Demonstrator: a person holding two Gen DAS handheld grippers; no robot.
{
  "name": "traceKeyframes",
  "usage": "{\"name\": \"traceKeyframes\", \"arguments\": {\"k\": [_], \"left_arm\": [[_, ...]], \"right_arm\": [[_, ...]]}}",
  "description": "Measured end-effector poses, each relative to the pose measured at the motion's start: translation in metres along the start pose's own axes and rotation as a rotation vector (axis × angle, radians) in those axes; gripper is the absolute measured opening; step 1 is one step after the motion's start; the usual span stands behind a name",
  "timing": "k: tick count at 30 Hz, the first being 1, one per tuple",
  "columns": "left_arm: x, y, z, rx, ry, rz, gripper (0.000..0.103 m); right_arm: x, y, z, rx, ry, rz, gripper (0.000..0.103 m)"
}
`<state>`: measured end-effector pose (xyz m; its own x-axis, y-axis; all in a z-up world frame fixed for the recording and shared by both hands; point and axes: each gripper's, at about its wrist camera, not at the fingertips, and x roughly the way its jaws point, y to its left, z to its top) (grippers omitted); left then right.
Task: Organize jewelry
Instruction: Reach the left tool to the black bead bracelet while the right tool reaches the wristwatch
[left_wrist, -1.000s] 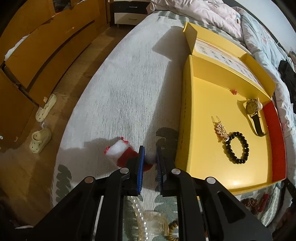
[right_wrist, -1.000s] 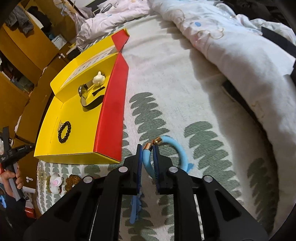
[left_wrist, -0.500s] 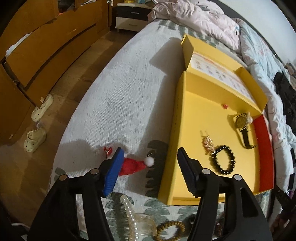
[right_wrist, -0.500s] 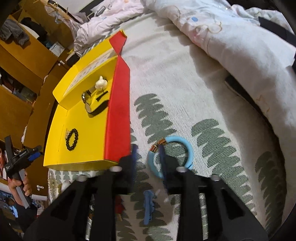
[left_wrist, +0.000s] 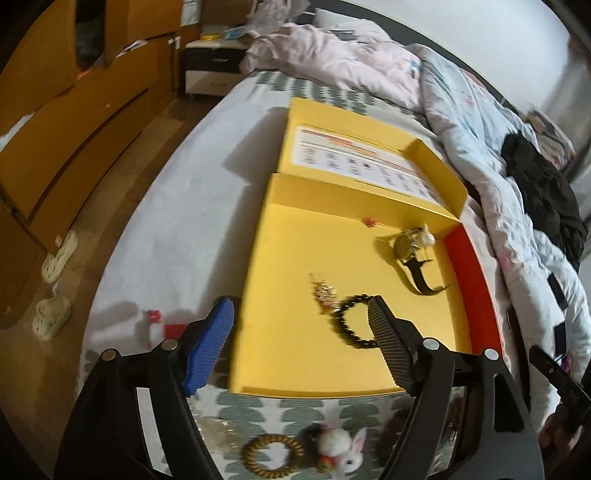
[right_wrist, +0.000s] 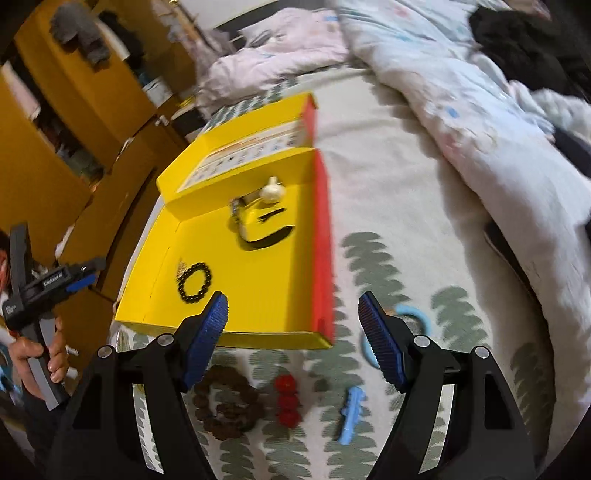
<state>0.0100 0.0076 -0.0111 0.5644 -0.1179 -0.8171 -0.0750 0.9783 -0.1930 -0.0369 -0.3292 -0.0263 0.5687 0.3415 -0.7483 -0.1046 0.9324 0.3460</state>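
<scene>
An open yellow box (left_wrist: 291, 254) lies on the bed and holds a black bead bracelet (left_wrist: 352, 325), a gold clip (left_wrist: 325, 293) and a watch (left_wrist: 408, 253). My left gripper (left_wrist: 299, 345) hangs above the box's near edge, its jaws opening with nothing between them. A red and white Santa-hat clip (left_wrist: 162, 325) lies on the bedspread left of the box. My right gripper (right_wrist: 291, 341) is also opening and empty, above the box's (right_wrist: 266, 288) near right corner. A blue bangle (right_wrist: 419, 317) lies on the bedspread, partly behind the right finger.
Near the box's front edge lie a wooden bead bracelet (left_wrist: 271, 452), a bunny hair tie (left_wrist: 340, 448), a brown bead bracelet (right_wrist: 227, 406), a red piece (right_wrist: 286, 404) and a blue clip (right_wrist: 351, 415). Rumpled quilts (right_wrist: 461, 110) fill the right side. The bed edge drops to the floor on the left.
Both grippers opened wide and rose. The left let go of the Santa-hat clip and the right let go of the blue bangle; both things now lie on the bedspread.
</scene>
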Motion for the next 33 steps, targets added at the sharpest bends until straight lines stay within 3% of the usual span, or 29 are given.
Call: {"name": "traceKeyframes", "arguments": {"k": [12, 18, 23, 33], "left_arm": [[0.047, -0.038, -0.006, 0.065, 0.108, 0.013, 0.075], [0.067, -0.042, -0.012, 0.064, 0.163, 0.013, 0.074], [0.079, -0.047, -0.014, 0.057, 0.214, -0.012, 0.065], [0.095, -0.048, -0.017, 0.048, 0.269, -0.003, 0.065]], "right_arm": [[0.035, 0.041, 0.026, -0.095, 0.004, 0.077, 0.076], [0.055, 0.040, 0.031, -0.100, 0.023, 0.075, 0.076], [0.069, 0.043, 0.035, -0.103, 0.037, 0.075, 0.076], [0.103, 0.062, 0.053, -0.169, 0.076, 0.024, 0.076]]}}
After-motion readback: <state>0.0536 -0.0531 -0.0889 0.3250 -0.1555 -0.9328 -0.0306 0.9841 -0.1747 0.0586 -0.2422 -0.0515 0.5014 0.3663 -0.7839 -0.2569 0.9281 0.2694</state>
